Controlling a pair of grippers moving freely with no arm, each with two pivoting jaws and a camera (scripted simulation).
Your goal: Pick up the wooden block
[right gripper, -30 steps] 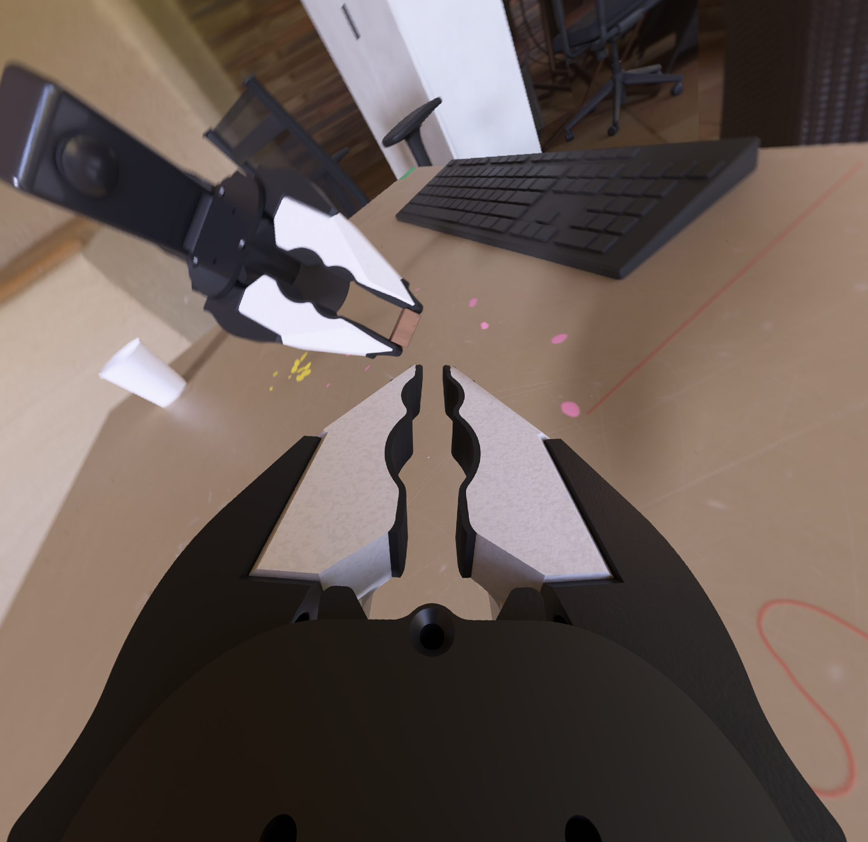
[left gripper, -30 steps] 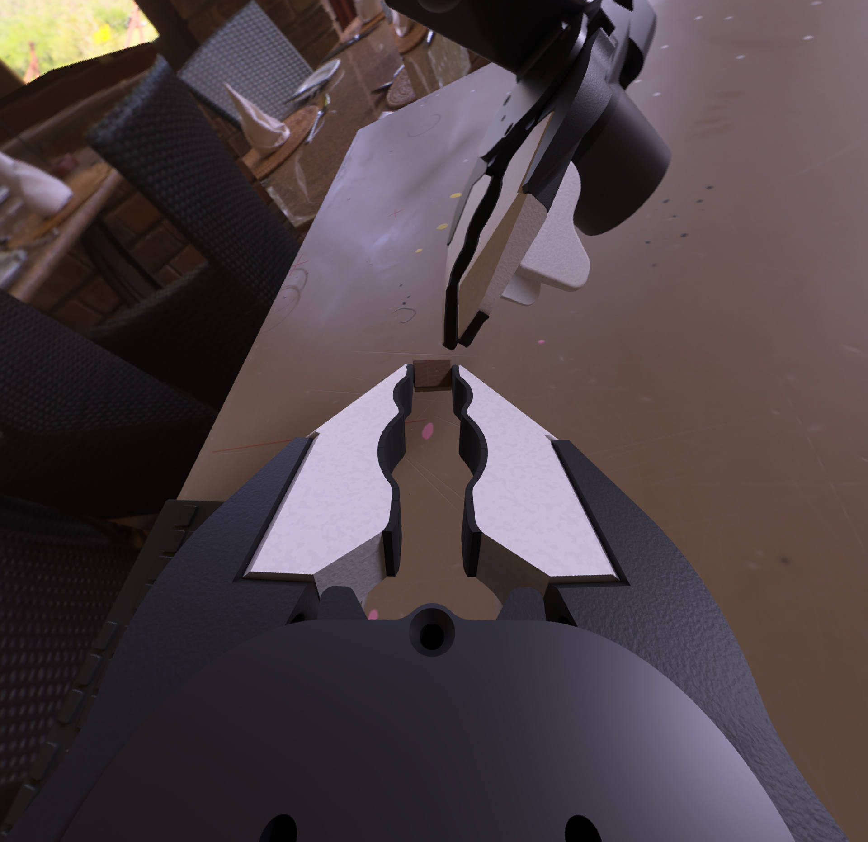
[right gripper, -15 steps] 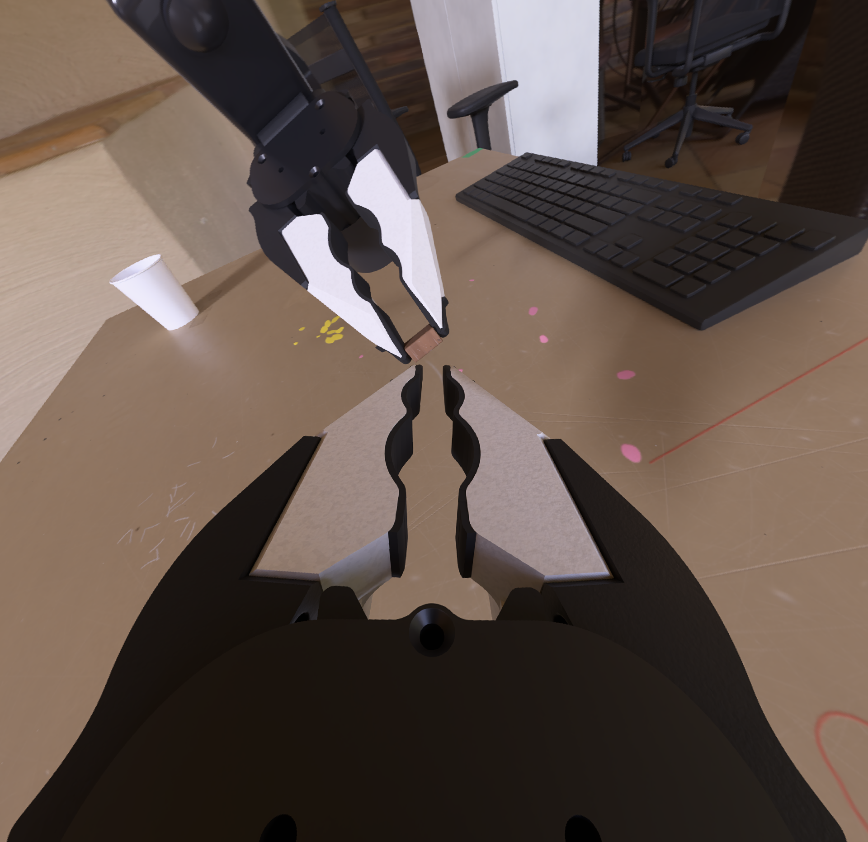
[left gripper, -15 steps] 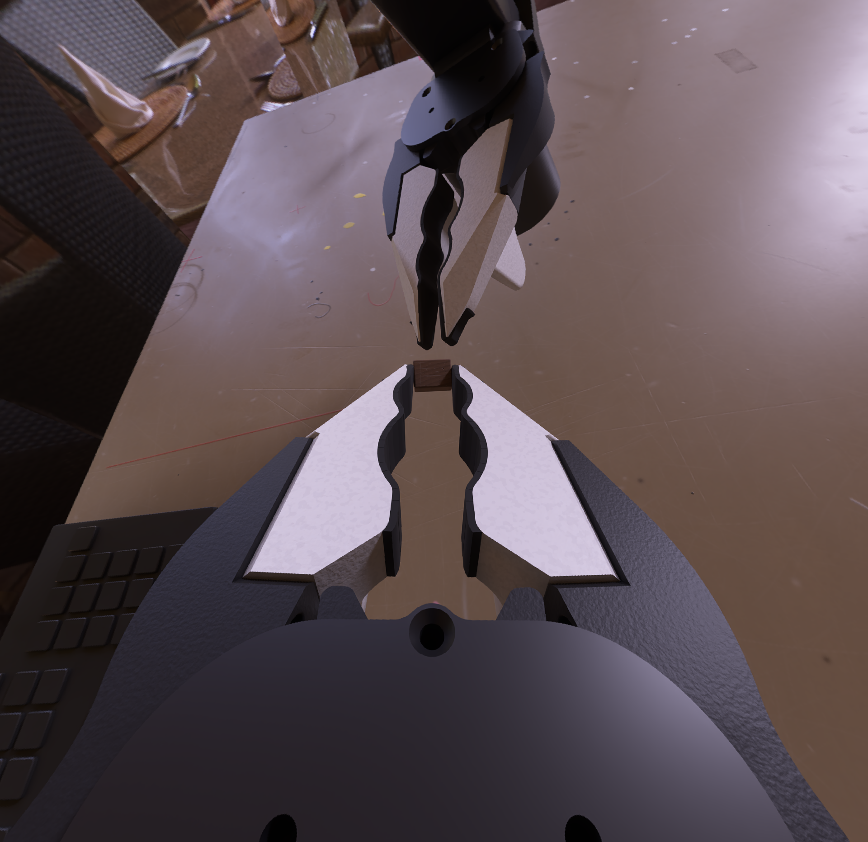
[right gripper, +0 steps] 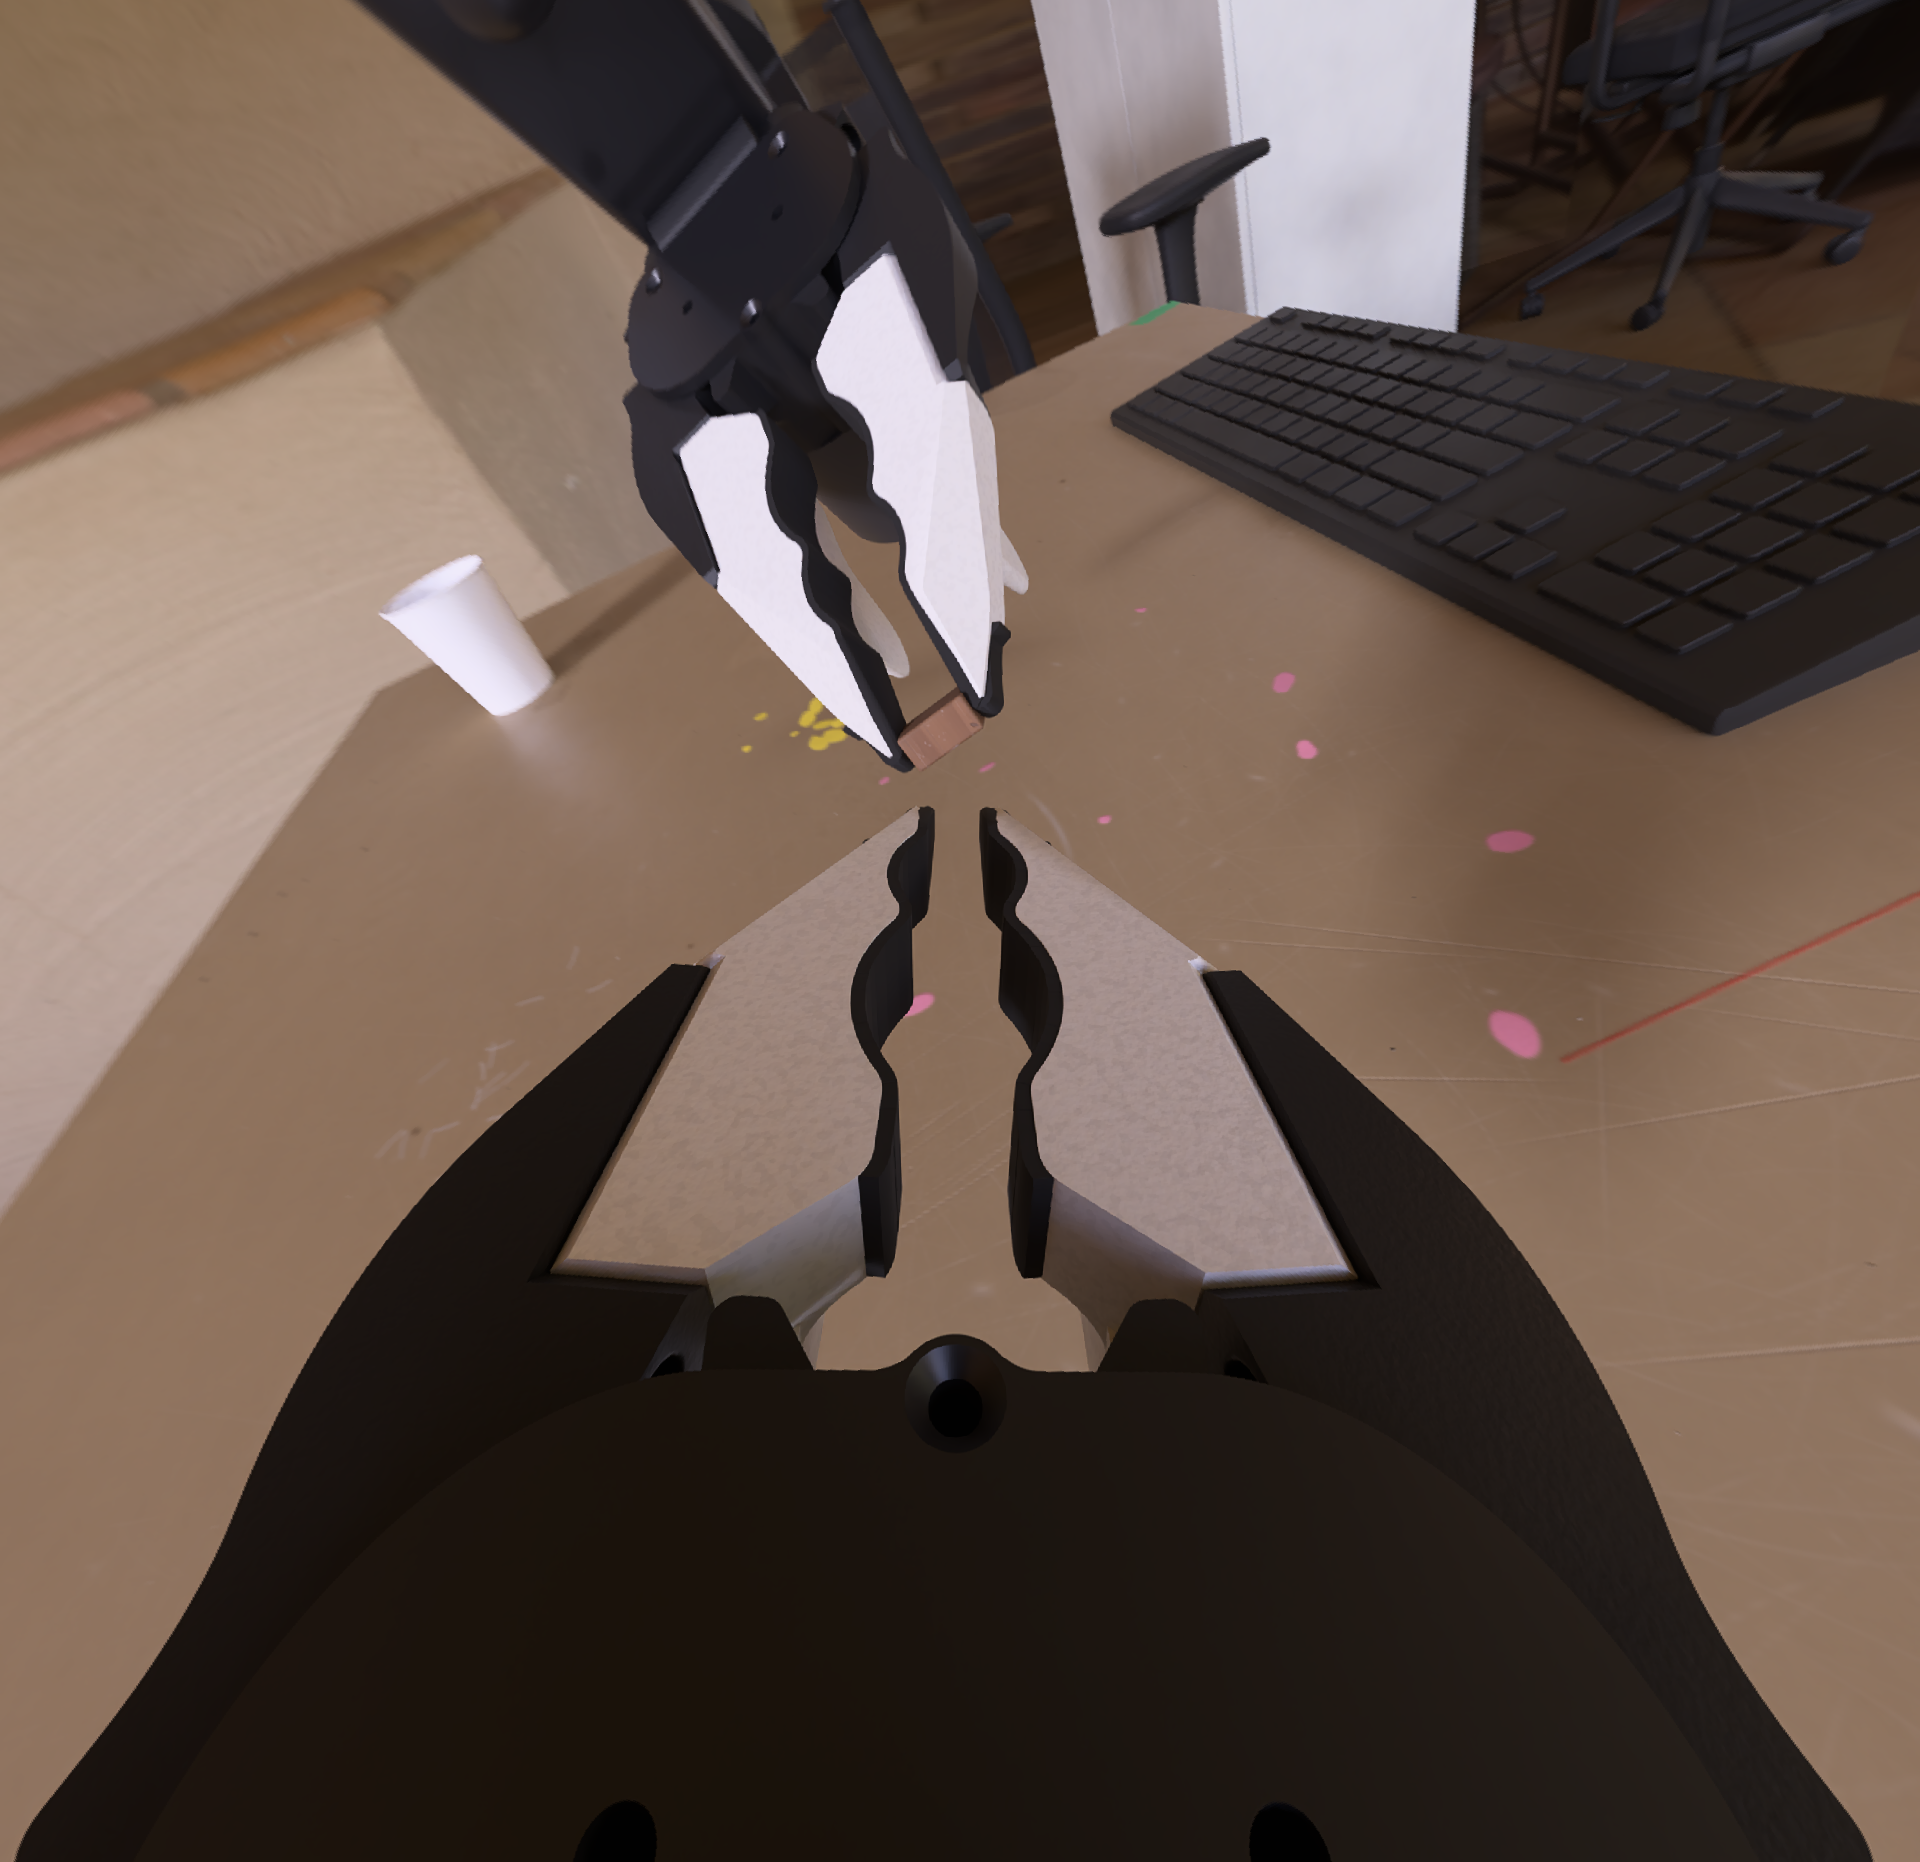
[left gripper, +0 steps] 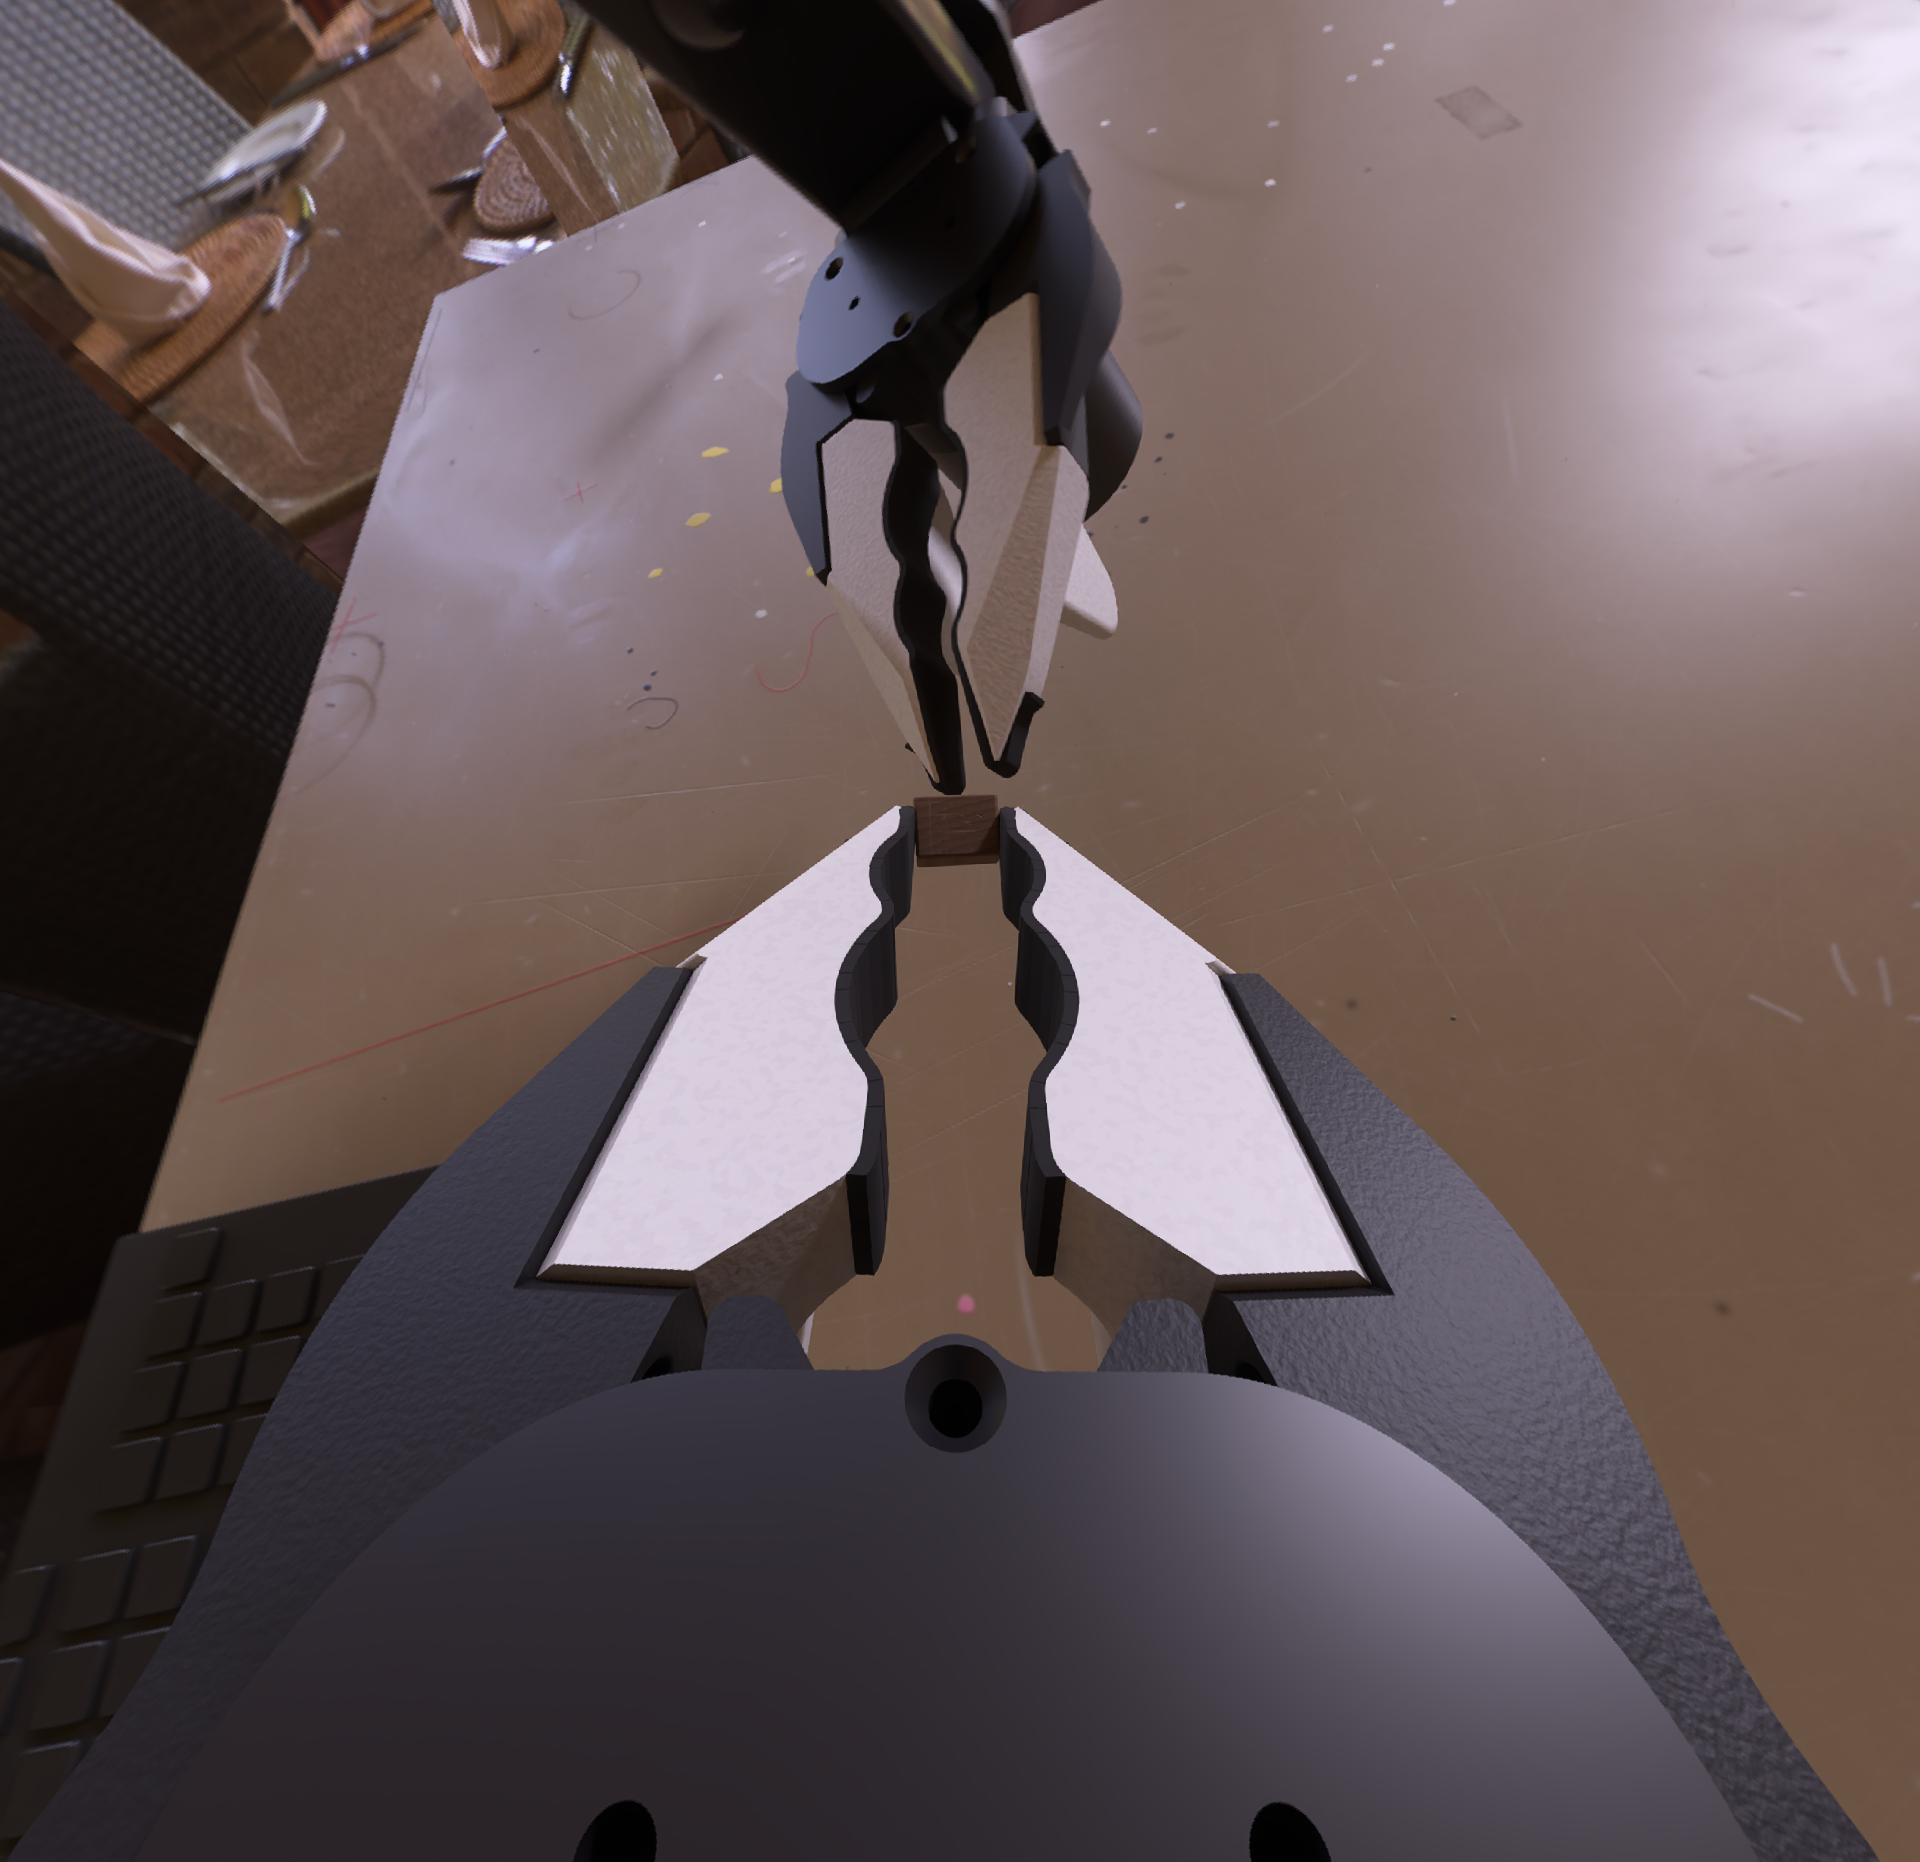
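Note:
The small wooden block (left gripper: 956,831) is clamped between the fingertips of my left gripper (left gripper: 956,825), which is shut on it and holds it above the brown table (left gripper: 1455,669). The right wrist view shows the block (right gripper: 938,742) in the left gripper (right gripper: 940,747), which points down toward me. My right gripper (right gripper: 954,820) holds nothing, with only a narrow slit between its fingers. Its tips sit just short of the block. In the left wrist view the right gripper (left gripper: 977,773) hangs tip to tip with mine, right above the block.
A black keyboard (right gripper: 1558,493) lies at the table's right; its corner shows in the left wrist view (left gripper: 187,1397). A white paper cup (right gripper: 473,638) stands near the table's far left edge. Woven chairs (left gripper: 125,617) stand past the left edge.
The left gripper has swung from lying sideways to pointing steeply down, still holding the block. The two grippers have come closer, tip to tip. The keyboard has come into the left view.

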